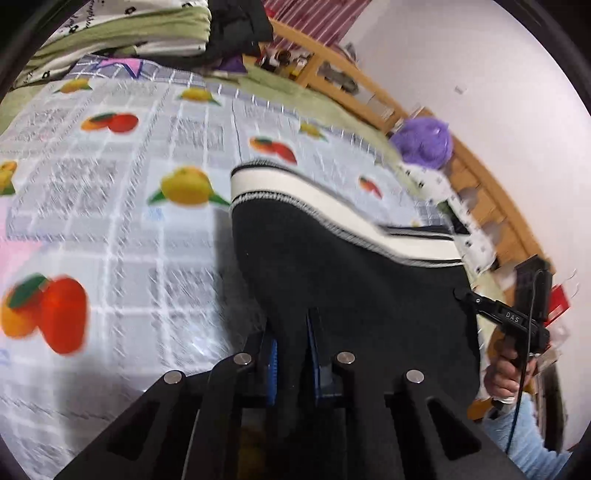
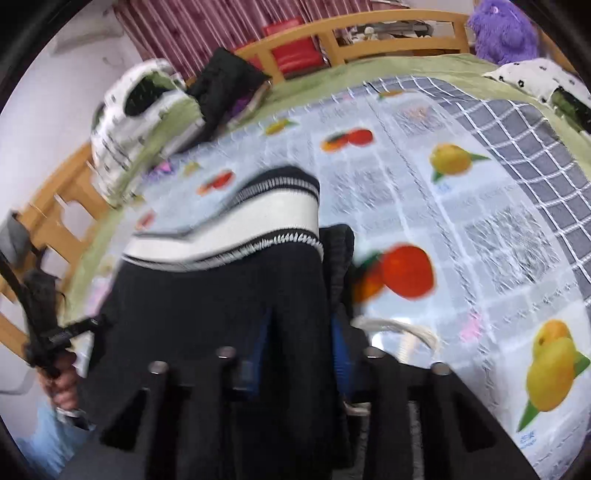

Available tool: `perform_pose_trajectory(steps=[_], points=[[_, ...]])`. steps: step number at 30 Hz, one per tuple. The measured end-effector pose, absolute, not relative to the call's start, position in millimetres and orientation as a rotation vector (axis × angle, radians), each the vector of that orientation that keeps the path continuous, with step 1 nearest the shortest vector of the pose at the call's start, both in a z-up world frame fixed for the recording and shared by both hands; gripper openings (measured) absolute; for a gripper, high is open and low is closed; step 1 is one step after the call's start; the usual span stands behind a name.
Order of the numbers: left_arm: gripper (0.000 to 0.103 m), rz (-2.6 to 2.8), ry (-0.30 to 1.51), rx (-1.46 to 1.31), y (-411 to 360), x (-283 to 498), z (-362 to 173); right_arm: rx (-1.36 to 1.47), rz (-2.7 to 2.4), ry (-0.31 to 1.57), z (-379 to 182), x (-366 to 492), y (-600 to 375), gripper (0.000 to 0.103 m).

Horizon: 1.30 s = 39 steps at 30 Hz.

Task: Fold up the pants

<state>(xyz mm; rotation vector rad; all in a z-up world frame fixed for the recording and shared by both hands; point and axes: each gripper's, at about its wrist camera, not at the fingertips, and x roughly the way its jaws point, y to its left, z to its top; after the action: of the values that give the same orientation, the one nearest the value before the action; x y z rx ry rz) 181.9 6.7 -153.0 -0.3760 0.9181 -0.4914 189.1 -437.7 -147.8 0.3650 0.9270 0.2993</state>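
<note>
**Carrying the black pants over the bedspread, one gripper at each near corner**

Hanging between the two tools, the black pants (image 1: 354, 288) with their white striped waistband (image 1: 332, 210) stretch away from both cameras, waistband at the far end, over the fruit-print bedspread (image 1: 110, 184). The left gripper (image 1: 291, 354) is pinched tight on the near left edge of the cloth; the right gripper (image 2: 303, 354) is clamped on the near right edge, where the fabric looks thicker. A white drawcord (image 2: 399, 328) trails beside it. Their long axis runs from the grippers toward the far waistband, so both hands sit equally near the same end; the next move probably depends on laying that far end down first. A purple plush toy (image 1: 421, 142) sits by the wooden bed frame (image 2: 369, 29).
</note>
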Motion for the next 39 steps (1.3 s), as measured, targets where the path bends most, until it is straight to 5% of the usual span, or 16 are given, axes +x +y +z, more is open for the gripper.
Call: perform_pose_trajectory(steps=[10, 15, 17, 19, 28, 33, 39], points=[[0.015, -0.247, 0.886, -0.275, 98, 219, -128, 0.378, 0.439, 0.924, -164, 259, -338, 0.024], [0.028, -0.062, 0.914, -0.143, 105, 213, -131, 0.120, 0.359, 0.871, -162, 257, -296, 0.037], [0.045, -0.007, 0.882, -0.084, 106, 204, -123, 0.009, 0.308, 0.842, -147, 247, -293, 0.038], [0.048, -0.055, 0.842, -0.115, 104, 201, -115, -0.026, 0.275, 0.779, -128, 237, -298, 0.038], [0.048, -0.177, 0.797, -0.053, 38, 284, -114, -0.082, 0.351, 0.698, -118, 289, -222, 0.037], [0.048, -0.124, 0.826, -0.080, 43, 312, -150, -0.074, 0.298, 0.803, -160, 324, -227, 0.019], [0.048, -0.127, 0.857, -0.059, 42, 309, -147, -0.166, 0.250, 0.807, -161, 324, -213, 0.019]])
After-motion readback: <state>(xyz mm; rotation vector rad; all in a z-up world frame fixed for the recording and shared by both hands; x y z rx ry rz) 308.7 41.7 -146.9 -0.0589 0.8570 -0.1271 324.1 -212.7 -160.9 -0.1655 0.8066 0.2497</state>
